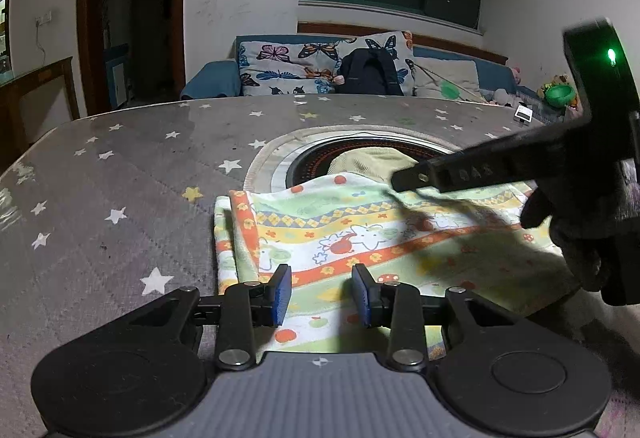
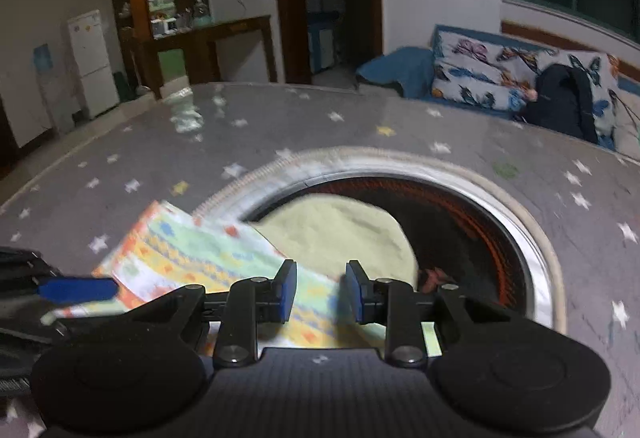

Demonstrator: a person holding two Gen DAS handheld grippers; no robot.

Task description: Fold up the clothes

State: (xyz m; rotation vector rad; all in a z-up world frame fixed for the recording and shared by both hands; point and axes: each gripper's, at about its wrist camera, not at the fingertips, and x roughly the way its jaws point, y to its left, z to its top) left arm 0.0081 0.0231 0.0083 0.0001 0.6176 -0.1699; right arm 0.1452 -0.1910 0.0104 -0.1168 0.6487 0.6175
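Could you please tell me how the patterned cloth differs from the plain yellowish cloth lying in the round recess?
The patterned cloth is printed with orange bands, flowers and cartoon animals; the yellowish cloth is plain. The patterned cloth lies mostly on the starred tabletop, its far edge over the recess rim; the yellowish cloth sits inside the recess. Both lie untouched by an open hand-held gripper.

The left gripper (image 1: 321,294) has black linkage arms with silver screws, blue ribbed pads (image 1: 282,294), round black discs and a grey ribbed body. The right gripper (image 2: 321,292) matches it; its black housing carries a green light (image 1: 611,56) and raised lettering.
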